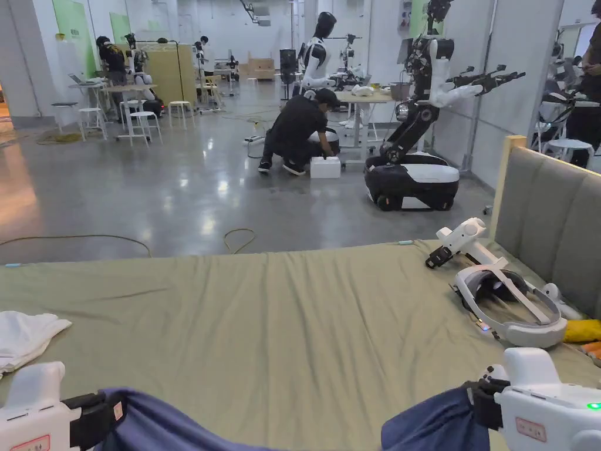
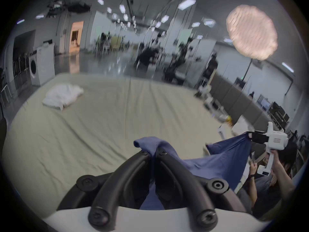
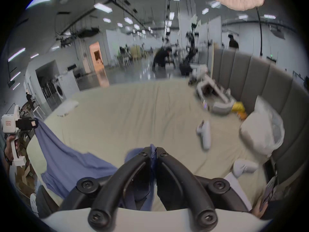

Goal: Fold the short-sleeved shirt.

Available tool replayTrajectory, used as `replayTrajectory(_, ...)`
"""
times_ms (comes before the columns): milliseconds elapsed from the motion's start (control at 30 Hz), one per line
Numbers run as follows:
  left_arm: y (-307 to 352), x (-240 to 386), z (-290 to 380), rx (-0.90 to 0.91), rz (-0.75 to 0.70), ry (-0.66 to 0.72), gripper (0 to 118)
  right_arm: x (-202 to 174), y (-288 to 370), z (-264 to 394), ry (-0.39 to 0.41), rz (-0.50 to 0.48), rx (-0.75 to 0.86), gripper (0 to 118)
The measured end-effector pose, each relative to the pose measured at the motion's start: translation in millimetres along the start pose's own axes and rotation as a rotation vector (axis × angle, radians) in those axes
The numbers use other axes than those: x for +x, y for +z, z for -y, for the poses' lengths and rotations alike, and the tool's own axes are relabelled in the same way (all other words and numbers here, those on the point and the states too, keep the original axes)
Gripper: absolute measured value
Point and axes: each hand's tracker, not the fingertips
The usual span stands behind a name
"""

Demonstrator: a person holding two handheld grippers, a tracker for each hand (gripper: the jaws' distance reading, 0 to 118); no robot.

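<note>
The left gripper [image 2: 154, 152] sits at the bottom centre of its own view with both jaws closed on a fold of the blue shirt [image 2: 222, 162]; a nub of cloth pokes up above the jaw tips, and the rest runs down between the jaws and off toward the lower right of that frame. There the cloth rises to the right gripper [image 2: 252, 136], seen farther off, with a hand [image 2: 254, 165] on its grip.

In the right gripper view the right gripper [image 3: 156, 149] is likewise clamped on a thin edge of the shirt [image 3: 70, 162], which is pinched upright between the jaw tips. From there the fabric sags to the lower left and climbs to the left gripper [image 3: 34, 123] at the left edge of the frame.

In the head view the shirt [image 1: 434, 426] shows at the bottom edge as two blue bunches, one beside each gripper's white body, the left gripper [image 1: 103, 414] at lower left and the right gripper [image 1: 478, 402] at lower right, above the bed [image 1: 282, 317]. A white cloth [image 1: 23, 337] lies at the bed's left edge, and a headset [image 1: 510, 305] lies at right.
</note>
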Motion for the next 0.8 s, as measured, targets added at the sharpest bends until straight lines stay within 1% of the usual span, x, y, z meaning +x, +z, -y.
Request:
replayTrajectory(100, 66, 17, -29, 0.135, -0.023, -0.054, 5, -10, 39, -42, -0.023, -0.043, 0.128, 5)
replayTrajectory(200, 114, 23, -63, 0.216, -0.083, -0.051, 5, -22, 69, -85, -0.018, -0.022, 0.24, 5)
replayTrajectory(233, 130, 24, -73, 0.251, -0.082, -0.061, 5, -25, 78, -100, -0.019, -0.035, 0.267, 5)
replayTrajectory(333, 161, 31, -99, 0.359, -0.164, -0.106, 5, -41, 97, -141, 0.018, -0.035, 0.333, 5)
replayTrajectory(400, 175, 32, -118, 0.405, -0.186, -0.118, 5, -51, 103, -167, 0.051, -0.019, 0.365, 5)
replayTrajectory(500, 183, 27, -146, 0.445, -0.211, -0.103, 5, -62, 111, -206, 0.059, -0.015, 0.409, 5)
replayTrajectory(600, 174, 23, -171, 0.438, -0.316, -0.125, 5, -70, 110, -241, 0.068, 0.002, 0.441, 5)
replayTrajectory(667, 168, 18, -185, 0.443, -0.31, -0.114, 5, -72, 104, -262, 0.062, 0.001, 0.442, 5)
replayTrajectory(800, 144, 1, -220, 0.456, -0.331, -0.073, 5, -79, 89, -292, 0.075, 0.039, 0.454, 5)
